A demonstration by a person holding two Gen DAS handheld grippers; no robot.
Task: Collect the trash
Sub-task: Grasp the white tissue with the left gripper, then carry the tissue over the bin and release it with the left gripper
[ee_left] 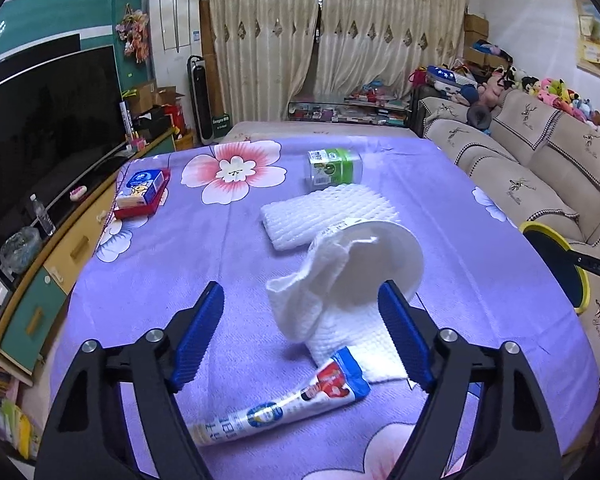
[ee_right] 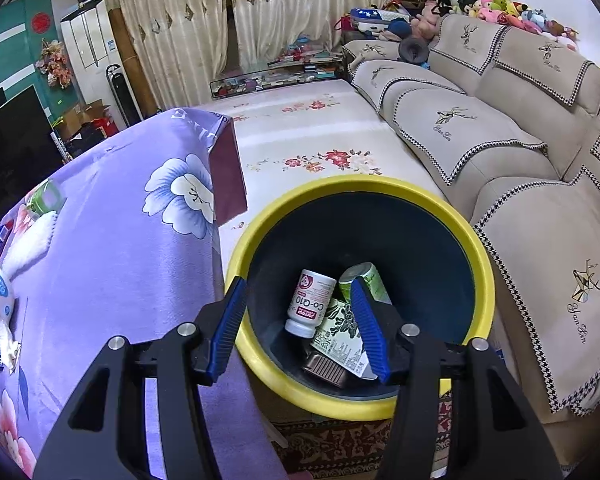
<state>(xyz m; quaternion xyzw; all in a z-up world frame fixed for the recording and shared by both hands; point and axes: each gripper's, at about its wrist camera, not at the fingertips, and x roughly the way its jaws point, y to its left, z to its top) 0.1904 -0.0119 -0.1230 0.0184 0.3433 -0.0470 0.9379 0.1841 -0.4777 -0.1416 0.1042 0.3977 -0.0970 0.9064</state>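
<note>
On the purple flowered cloth (ee_left: 148, 264) a white paper cup (ee_left: 384, 256) lies on its side with a crumpled white tissue (ee_left: 300, 308) spilling from it. My left gripper (ee_left: 300, 294) is open around the tissue and cup; its left pad stands clear of them. A printed wrapper tube (ee_left: 284, 404) lies just below the tissue. Farther back are a white foam net (ee_left: 324, 212) and a green-lidded clear jar (ee_left: 334, 166). My right gripper (ee_right: 298, 282) is open and empty over the yellow-rimmed bin (ee_right: 476, 256), which holds a white Co-Q10 bottle (ee_right: 310, 304), a green can (ee_right: 364, 276) and a carton (ee_right: 340, 332).
A tissue pack on a red box (ee_left: 142, 188) sits at the table's far left. A TV (ee_left: 40, 140) and low cabinet (ee_left: 72, 256) run along the left. A beige sofa (ee_right: 520, 168) stands right of the bin, and the bin's rim (ee_left: 556, 256) shows off the table's right edge.
</note>
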